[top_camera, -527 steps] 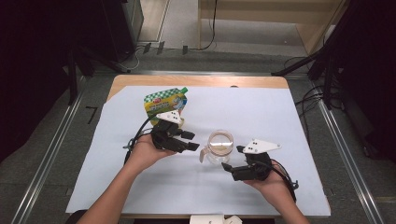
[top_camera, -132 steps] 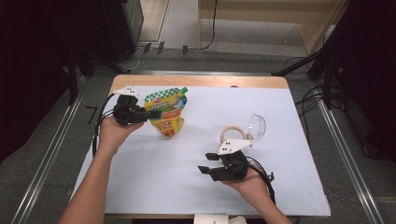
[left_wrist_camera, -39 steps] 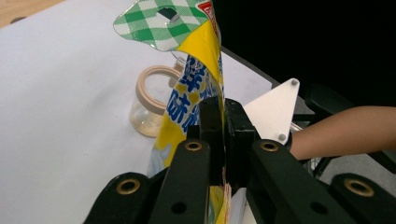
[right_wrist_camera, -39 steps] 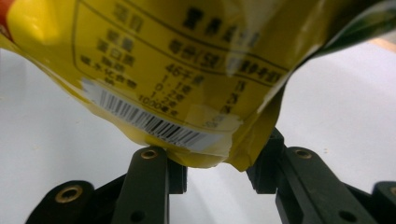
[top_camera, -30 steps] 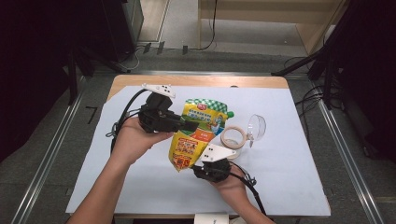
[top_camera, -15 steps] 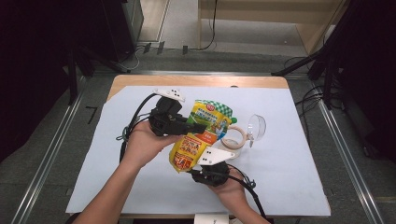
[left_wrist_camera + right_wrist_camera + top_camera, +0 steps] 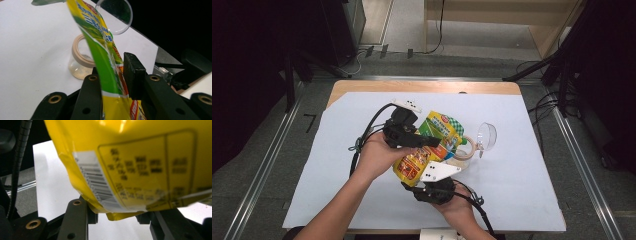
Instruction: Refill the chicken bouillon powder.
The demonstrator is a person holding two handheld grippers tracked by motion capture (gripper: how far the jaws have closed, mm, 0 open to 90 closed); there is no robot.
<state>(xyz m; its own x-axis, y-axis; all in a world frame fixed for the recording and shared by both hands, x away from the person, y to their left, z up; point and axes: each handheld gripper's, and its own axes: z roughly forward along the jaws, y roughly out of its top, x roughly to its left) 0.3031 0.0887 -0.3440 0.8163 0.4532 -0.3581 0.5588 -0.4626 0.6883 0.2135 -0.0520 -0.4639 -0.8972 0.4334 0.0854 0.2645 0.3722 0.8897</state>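
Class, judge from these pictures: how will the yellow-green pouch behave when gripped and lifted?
The pouch probably flops: it curves away above the left gripper. Its glossy film looks slippery. Likely light, since a bottom corner sits in the right gripper.

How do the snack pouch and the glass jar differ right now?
The snack pouch is opaque yellow and green, printed; the glass jar is clear with a tan rim. The pouch is held off the table between both grippers; the jar stands upright on the white sheet, its round clear lid beside it.
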